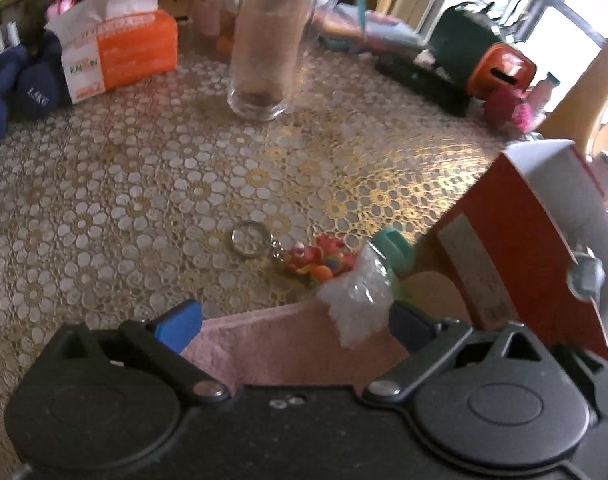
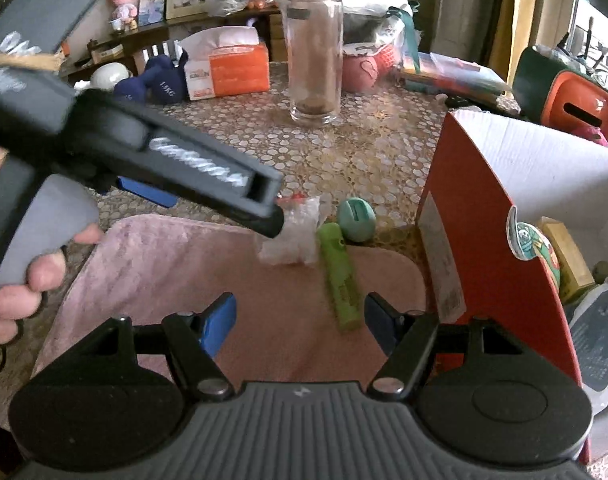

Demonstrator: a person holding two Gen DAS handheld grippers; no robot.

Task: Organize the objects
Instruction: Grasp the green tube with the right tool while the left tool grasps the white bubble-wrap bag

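A pink towel [image 2: 232, 280] lies on the table, also in the left wrist view [image 1: 280, 344]. On it lie a clear plastic bag [image 2: 292, 232] and a green tube [image 2: 339, 276]. A teal round thing [image 2: 355, 220] sits at its far edge. A red keychain toy with a metal ring [image 1: 315, 260] lies on the lace tablecloth beyond the bag [image 1: 359, 300]. My left gripper [image 1: 296, 320] is open just above the towel's far edge, near the bag; it also shows in the right wrist view [image 2: 208, 200]. My right gripper [image 2: 300, 324] is open and empty over the towel.
A red cardboard box [image 2: 475, 216] holding several items stands open at the right. A tall glass jar [image 2: 315, 56] stands mid-table. An orange tissue pack [image 2: 228, 68], blue dumbbells [image 2: 156, 80] and clutter line the back.
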